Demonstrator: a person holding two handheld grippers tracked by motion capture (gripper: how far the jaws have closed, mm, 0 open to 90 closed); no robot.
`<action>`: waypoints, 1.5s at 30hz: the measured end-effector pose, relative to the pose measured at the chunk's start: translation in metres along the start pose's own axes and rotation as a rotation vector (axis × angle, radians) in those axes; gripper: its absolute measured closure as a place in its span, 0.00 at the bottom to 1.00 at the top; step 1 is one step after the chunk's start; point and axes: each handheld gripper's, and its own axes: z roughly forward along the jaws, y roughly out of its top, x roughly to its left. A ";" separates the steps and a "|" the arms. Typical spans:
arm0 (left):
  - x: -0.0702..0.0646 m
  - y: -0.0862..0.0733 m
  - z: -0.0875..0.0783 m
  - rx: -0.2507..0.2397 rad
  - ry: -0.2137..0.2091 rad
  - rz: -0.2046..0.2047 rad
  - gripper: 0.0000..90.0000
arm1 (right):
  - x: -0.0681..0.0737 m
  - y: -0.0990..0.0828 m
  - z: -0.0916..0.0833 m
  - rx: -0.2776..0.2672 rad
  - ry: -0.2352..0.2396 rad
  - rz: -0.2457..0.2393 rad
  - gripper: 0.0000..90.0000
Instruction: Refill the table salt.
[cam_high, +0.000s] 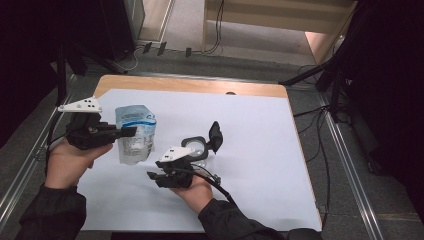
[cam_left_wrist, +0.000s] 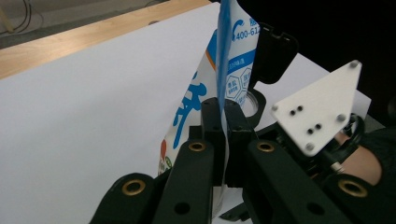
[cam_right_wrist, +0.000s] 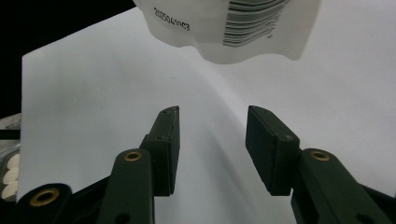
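A white and blue pouch (cam_high: 135, 132) hangs above the white sheet, and my left gripper (cam_high: 130, 131) is shut on its side edge. In the left gripper view the two jaws (cam_left_wrist: 222, 116) pinch the pouch (cam_left_wrist: 233, 56) edge-on. My right gripper (cam_high: 154, 177) sits low just right of and below the pouch, pointing left. Its jaws (cam_right_wrist: 212, 135) stand open with nothing between them, and the pouch's barcoded bottom (cam_right_wrist: 233, 28) hangs ahead and above. A small round container (cam_high: 196, 148) with a raised black flip lid (cam_high: 215, 135) stands behind the right hand.
The white sheet (cam_high: 260, 150) covers most of the wooden table (cam_high: 190, 86). White tablets (cam_right_wrist: 9, 175) lie in the container at the left edge of the right gripper view. Cables and stand legs (cam_high: 320, 75) lie on the floor beyond the table.
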 end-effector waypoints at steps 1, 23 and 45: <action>-0.003 0.000 0.000 0.004 -0.003 0.003 1.00 | 0.001 0.000 0.002 0.001 -0.006 -0.009 0.63; -0.027 0.003 0.003 0.024 -0.072 -0.038 1.00 | -0.006 -0.003 0.012 -0.068 -0.035 0.028 0.64; -0.029 0.003 0.020 0.029 -0.062 -0.014 0.96 | 0.010 -0.008 0.009 -0.072 -0.024 -0.051 0.68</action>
